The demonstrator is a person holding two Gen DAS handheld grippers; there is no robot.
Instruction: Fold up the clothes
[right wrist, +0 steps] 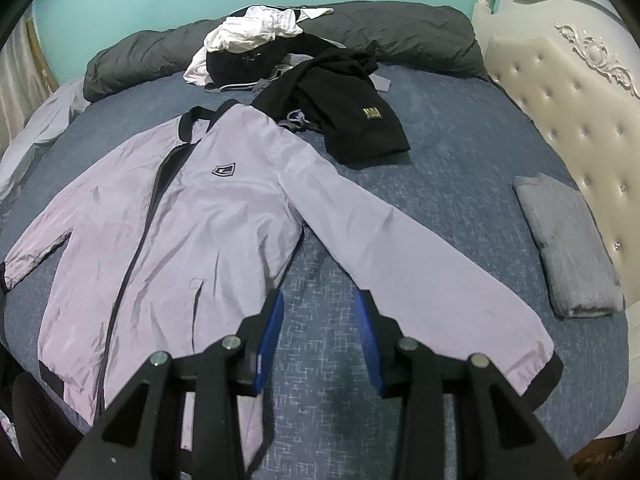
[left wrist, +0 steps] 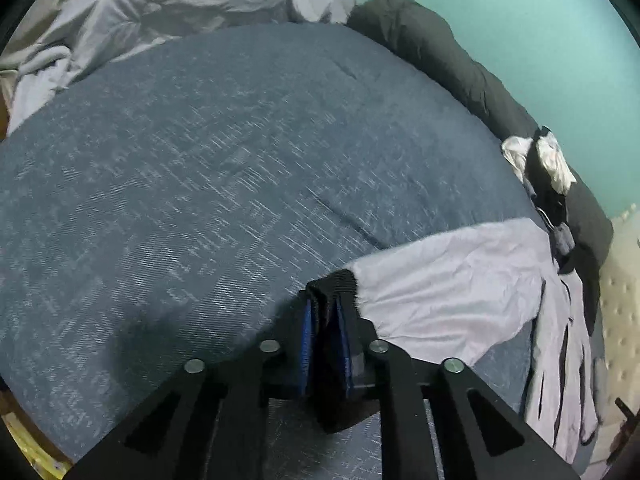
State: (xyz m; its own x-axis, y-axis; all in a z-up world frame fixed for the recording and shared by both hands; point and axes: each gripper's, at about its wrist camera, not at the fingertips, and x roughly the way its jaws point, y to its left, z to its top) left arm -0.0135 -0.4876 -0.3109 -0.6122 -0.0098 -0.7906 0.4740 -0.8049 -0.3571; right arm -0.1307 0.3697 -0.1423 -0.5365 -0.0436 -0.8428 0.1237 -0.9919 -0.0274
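Note:
A pale lilac jacket (right wrist: 200,208) with black collar, cuffs and zip lies face up, spread out on the blue bedspread (right wrist: 440,184). In the left wrist view one sleeve (left wrist: 460,280) stretches across the bed. Its black cuff (left wrist: 340,280) sits pinched between the blue pads of my left gripper (left wrist: 326,308), which is shut on it. My right gripper (right wrist: 320,300) hovers open over bare bedspread, in the gap between the jacket's body and its other sleeve (right wrist: 420,264). Nothing is between its fingers.
A black garment (right wrist: 360,120) and a heap of white and black clothes (right wrist: 252,32) lie beyond the collar. A folded grey item (right wrist: 568,248) rests near the padded headboard (right wrist: 560,92). A dark rolled duvet (right wrist: 400,32) lines the far edge, a pale quilt (left wrist: 180,4) another.

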